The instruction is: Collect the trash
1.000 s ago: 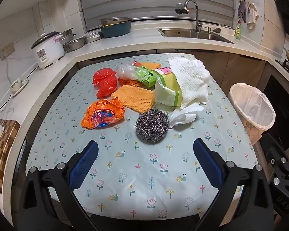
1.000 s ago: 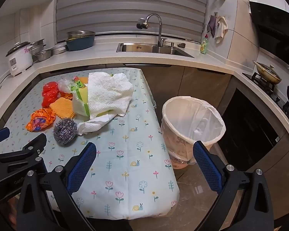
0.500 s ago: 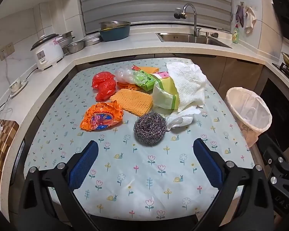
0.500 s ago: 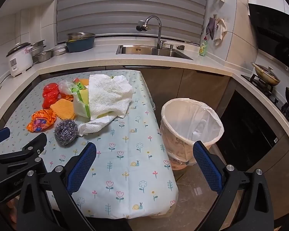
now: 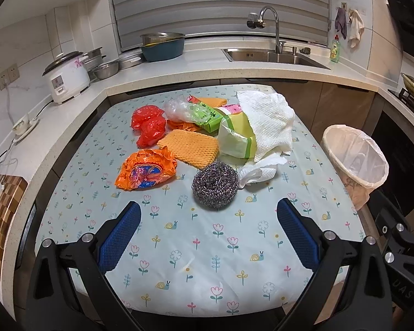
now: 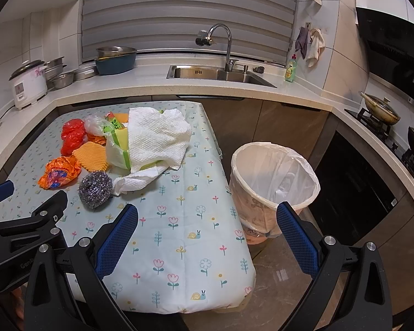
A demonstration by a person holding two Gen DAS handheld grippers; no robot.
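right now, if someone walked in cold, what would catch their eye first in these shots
Probably the heap of trash at the far side of the flowered table: a big white paper towel, red bag and orange wrapper, with a steel scrubber nearest. Next, the lined bin on the floor off the table's right edge. Both the left gripper and right gripper are open, holding nothing.

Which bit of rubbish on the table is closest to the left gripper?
The steel wool scrubber, the grey metallic ball at the front of the pile. The orange wrapper and crumpled white paper towel lie slightly farther back.
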